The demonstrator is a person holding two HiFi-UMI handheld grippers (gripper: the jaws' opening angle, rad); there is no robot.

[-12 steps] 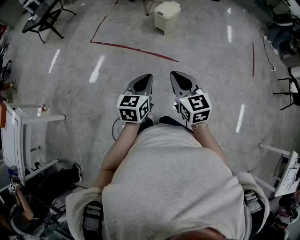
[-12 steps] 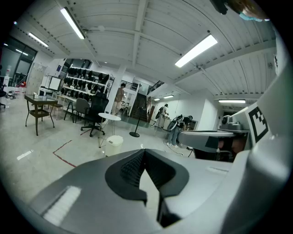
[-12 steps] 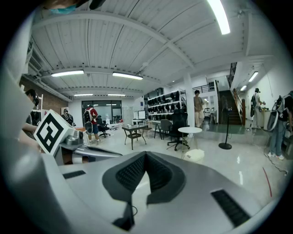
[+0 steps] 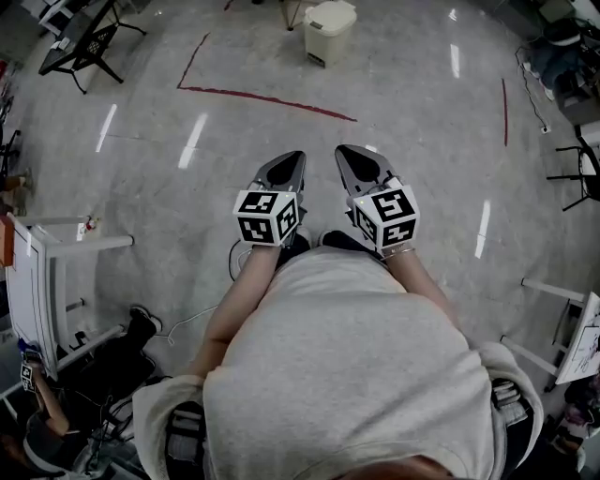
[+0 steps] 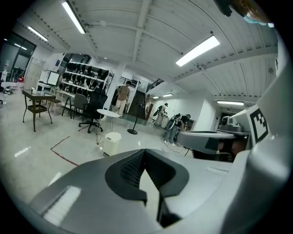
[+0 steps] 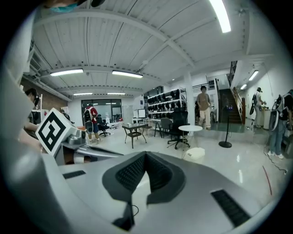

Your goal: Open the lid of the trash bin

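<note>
The trash bin (image 4: 328,28) is a small cream bin with its lid down, standing far ahead on the grey floor at the top of the head view. It also shows small in the left gripper view (image 5: 111,142) and, pale and distant, in the right gripper view (image 6: 198,153). My left gripper (image 4: 298,155) and right gripper (image 4: 342,150) are held side by side at waist height, well short of the bin. Both point toward it. The left gripper (image 5: 144,151) and the right gripper (image 6: 145,154) have their jaw tips together with nothing between them.
A red tape line (image 4: 267,98) crosses the floor between me and the bin. A black table (image 4: 84,37) stands at the far left, a white rack (image 4: 37,281) at my left and a chair (image 4: 581,178) at the right. A round white table (image 5: 109,114) stands behind the bin.
The bin has slid slightly up and left in the head view. Both grippers keep almost the same pose. A foot at lower left has shifted.
</note>
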